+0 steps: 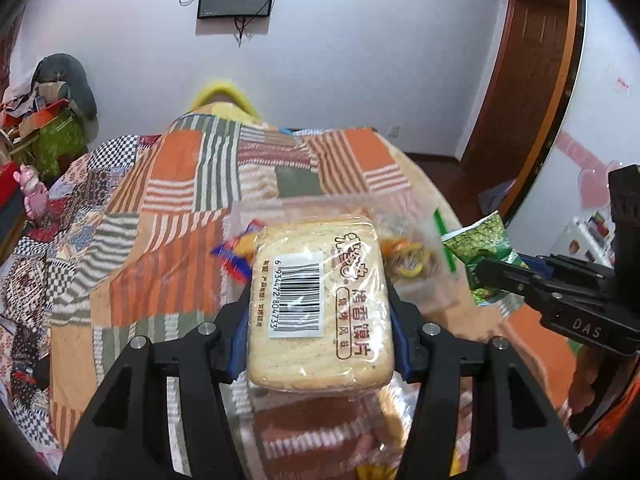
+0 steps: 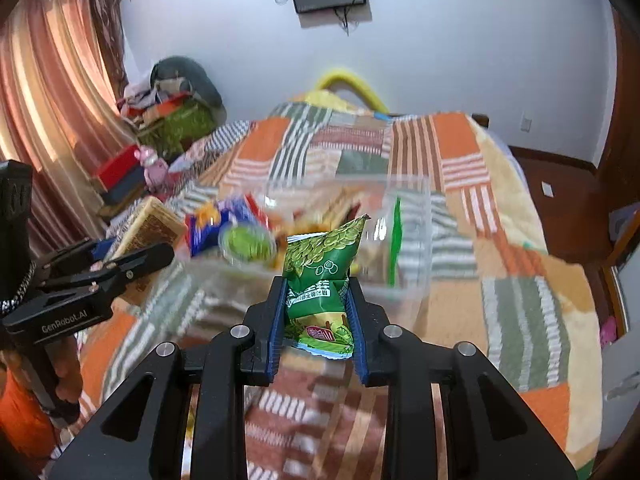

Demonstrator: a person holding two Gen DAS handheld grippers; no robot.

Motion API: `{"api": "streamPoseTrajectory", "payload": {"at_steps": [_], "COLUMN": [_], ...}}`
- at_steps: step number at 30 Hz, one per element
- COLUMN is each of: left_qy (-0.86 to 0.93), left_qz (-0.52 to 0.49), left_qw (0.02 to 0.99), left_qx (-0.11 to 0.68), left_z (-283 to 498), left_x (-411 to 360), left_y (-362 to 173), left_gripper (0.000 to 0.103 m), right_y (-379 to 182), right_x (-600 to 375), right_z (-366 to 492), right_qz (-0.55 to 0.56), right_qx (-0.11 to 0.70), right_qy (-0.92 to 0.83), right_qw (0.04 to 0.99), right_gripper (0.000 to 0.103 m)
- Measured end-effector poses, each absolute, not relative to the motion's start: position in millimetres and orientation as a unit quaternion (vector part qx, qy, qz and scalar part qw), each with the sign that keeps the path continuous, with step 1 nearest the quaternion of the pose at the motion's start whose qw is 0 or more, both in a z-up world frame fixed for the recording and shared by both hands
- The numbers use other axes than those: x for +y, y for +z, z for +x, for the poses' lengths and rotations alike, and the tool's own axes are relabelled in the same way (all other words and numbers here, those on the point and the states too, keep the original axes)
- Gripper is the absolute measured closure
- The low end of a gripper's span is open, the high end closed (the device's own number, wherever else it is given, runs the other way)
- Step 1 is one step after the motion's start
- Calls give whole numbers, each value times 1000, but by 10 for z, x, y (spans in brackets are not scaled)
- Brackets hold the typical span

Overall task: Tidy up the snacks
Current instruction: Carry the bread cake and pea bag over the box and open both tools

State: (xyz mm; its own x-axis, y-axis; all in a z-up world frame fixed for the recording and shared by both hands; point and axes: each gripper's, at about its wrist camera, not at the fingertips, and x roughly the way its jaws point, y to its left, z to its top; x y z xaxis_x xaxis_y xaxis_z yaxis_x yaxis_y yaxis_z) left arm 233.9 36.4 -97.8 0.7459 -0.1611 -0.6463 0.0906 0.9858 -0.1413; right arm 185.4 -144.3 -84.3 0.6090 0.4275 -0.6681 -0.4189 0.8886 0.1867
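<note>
**Snacks held in both tongs above the patchwork bed**

Left tongs [image 1: 320, 312] are clenched on a clear-wrapped pack of toasted bread slices [image 1: 320, 304], its barcode label facing up, the blue pads pressing its two long sides. The pack hangs above the patchwork quilt [image 1: 168, 208] that covers the bed, close to the bed's near edge. Just beyond it lies a clear zip bag [image 1: 404, 248] with a green seal strip, holding small orange and yellow packets; a blue-and-orange packet [image 1: 236, 256] lies at its left side.

Right tongs [image 2: 318, 312] are clamped on a green pea snack packet [image 2: 320, 276], gripped at its lower half, its top corner pointing up. It is held over the quilt, in front of the clear bag [image 2: 400, 232]. Left of it on the bed sit a round green-topped cup [image 2: 248, 246] and a blue snack bag [image 2: 208, 228], both blurred. A pink toy [image 2: 154, 168] stands off the bed's left edge.
</note>
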Motion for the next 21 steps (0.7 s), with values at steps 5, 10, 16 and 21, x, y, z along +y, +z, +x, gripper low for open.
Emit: {"api": "streamPoseTrajectory", "payload": {"at_steps": [5, 10, 16, 21], "left_qy": [-70, -67, -59, -49], "left_qz": [-50, -46, -43, -44], "left_qw": [936, 934, 928, 923], "left_qx": [340, 347, 365, 379], "left_z": [2566, 2844, 3178, 3370], "left_x": [291, 221, 182, 180], "left_y": [-900, -949, -1129, -1276], "left_gripper": [48, 48, 48, 48], "right_y": [-780, -781, -880, -1028], "right_x": [-1374, -1328, -1300, -1295], "right_z": [2044, 2256, 2529, 2694], "right_qz": [10, 12, 13, 14], "right_qx": [357, 354, 365, 381], "right_qy": [224, 214, 194, 179], "right_qw": [907, 910, 910, 907], "right_gripper": [77, 77, 77, 77]}}
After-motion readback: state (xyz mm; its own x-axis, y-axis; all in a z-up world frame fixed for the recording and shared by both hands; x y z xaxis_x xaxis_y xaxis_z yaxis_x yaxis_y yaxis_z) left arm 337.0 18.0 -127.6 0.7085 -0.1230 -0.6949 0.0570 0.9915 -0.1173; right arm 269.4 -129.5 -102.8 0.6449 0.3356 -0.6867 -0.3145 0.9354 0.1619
